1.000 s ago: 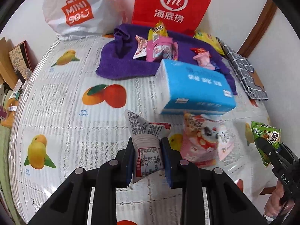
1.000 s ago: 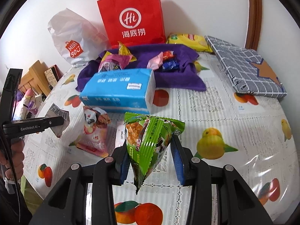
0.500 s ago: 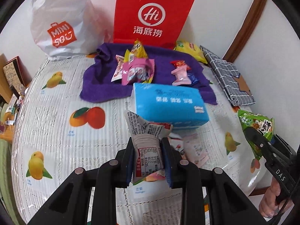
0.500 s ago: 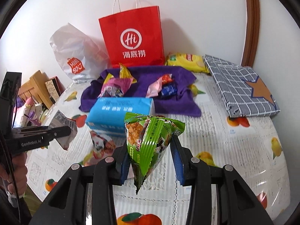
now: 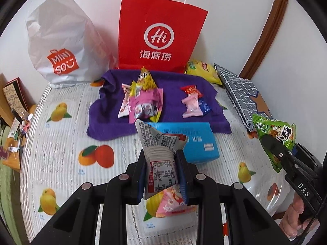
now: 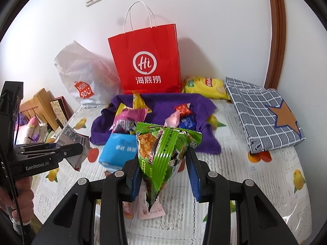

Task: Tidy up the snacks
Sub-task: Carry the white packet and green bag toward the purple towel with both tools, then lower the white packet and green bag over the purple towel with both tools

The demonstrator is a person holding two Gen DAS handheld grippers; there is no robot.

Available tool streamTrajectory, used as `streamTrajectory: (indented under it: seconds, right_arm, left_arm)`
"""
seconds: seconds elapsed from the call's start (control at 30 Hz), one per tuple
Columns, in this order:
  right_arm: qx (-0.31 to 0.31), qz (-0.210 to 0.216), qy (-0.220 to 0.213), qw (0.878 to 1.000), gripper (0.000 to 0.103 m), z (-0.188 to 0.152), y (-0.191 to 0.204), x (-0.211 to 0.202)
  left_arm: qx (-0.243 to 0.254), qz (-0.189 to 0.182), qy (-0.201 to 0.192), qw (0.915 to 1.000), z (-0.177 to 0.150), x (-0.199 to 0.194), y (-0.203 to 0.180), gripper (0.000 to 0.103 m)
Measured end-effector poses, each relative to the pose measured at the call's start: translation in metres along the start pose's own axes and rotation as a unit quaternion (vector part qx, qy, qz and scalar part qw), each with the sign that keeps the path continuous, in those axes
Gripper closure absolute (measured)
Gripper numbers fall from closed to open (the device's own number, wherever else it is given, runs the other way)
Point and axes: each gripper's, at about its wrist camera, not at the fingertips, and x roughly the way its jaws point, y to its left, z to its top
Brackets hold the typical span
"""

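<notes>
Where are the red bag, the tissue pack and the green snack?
red bag [image 6: 146,65], right wrist view, on its white logo
tissue pack [image 5: 196,143], left wrist view, on its blue top
green snack [image 6: 163,149], right wrist view, on its front

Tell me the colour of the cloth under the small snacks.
Purple cloth, seen best in the left wrist view.

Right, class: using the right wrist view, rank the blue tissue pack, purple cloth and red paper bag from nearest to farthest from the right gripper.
1. Blue tissue pack, just ahead, left of the right gripper.
2. Purple cloth, mid-table behind it.
3. Red paper bag, standing against the wall.
</notes>
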Motion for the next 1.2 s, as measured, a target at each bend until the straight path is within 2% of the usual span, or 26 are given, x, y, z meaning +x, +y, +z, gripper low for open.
streamTrajectory:
  seconds: [0.63, 1.2]
  right_arm:
    - [0.001, -0.002, -0.014, 1.0, 0.064, 0.041, -0.006, 0.021]
    - [0.003, -0.007, -0.013, 1.0, 0.064, 0.08, -0.015, 0.062]
  left_arm:
    - [0.009, 0.006, -0.013, 0.9999, 0.043, 0.009, -0.004, 0.077]
    - [0.01, 0.014, -0.018, 0.9997, 0.082, 0.036, 0.007, 0.077]
